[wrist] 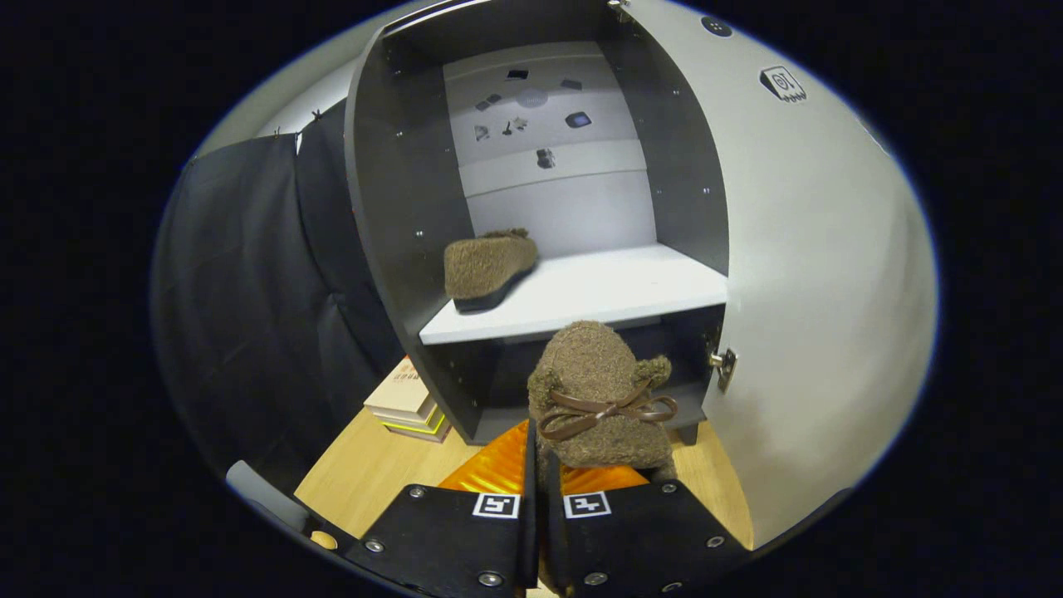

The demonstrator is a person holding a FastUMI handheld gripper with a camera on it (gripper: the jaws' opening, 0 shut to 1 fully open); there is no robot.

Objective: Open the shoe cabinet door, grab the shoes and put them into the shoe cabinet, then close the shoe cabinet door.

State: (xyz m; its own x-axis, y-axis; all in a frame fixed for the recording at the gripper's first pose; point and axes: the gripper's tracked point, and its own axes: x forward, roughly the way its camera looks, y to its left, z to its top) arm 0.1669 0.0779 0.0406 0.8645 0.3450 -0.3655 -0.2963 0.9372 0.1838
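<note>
We see our gripper (538, 465) from just behind its two fingers, which reach forward and slightly upward. The two fingers (453, 531) are drawn almost fully together, with only a thin slit left between their inner edges. Both press on the brown fuzzy shoe (602, 390), pinching the edge of its heel end so that the shoe stands up just ahead of the fingertips, its bow facing us. The finger bodies are flat and broad, each fastened with screws and each carrying a small square marker near its tip. The hand that carries the gripper is out of sight.
</note>
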